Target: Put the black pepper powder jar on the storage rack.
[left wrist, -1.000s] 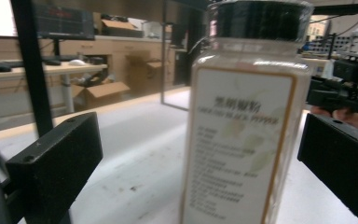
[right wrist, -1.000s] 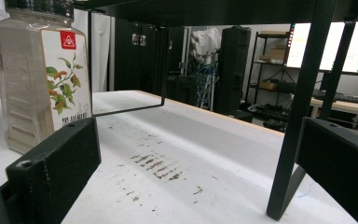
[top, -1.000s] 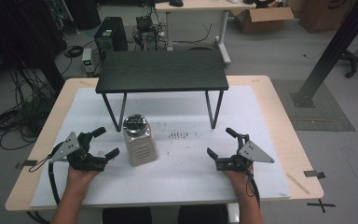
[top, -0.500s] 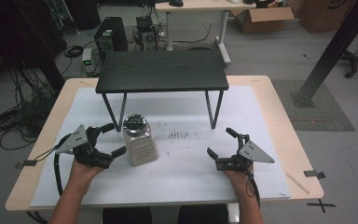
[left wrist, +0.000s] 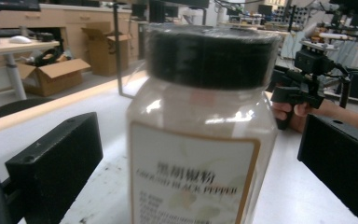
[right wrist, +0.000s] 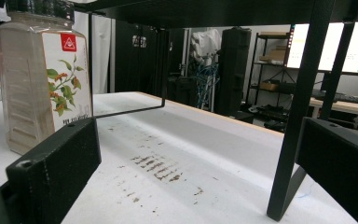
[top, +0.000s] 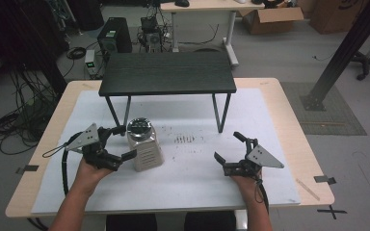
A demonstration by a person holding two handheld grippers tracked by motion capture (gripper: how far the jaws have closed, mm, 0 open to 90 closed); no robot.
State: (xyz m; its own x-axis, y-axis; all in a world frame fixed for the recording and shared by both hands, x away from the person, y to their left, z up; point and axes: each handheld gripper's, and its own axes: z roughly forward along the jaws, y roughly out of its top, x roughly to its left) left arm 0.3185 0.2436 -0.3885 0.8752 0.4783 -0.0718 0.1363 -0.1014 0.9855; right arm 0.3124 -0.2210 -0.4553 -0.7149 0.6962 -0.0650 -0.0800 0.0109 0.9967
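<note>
White paper covers the tabletop [top: 270, 144], where a pepper jar [top: 144, 144] stands upright at about 9 o'clock from centre, just in front of a small black stand [top: 167, 72]. Left tongs [top: 120, 144] are spread wide around the jar, not yet touching it; right tongs [top: 229, 149] rest open, well apart at 4 o'clock. A sound grasp would centre the jaws on the body below the cap [left wrist: 212, 49], closing squarely and gently.

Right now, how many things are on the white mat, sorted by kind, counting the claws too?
Ground black pepper jar: 1
Black shelf stand: 1
Handheld claws: 2, left claw and right claw
Total: 4
</note>
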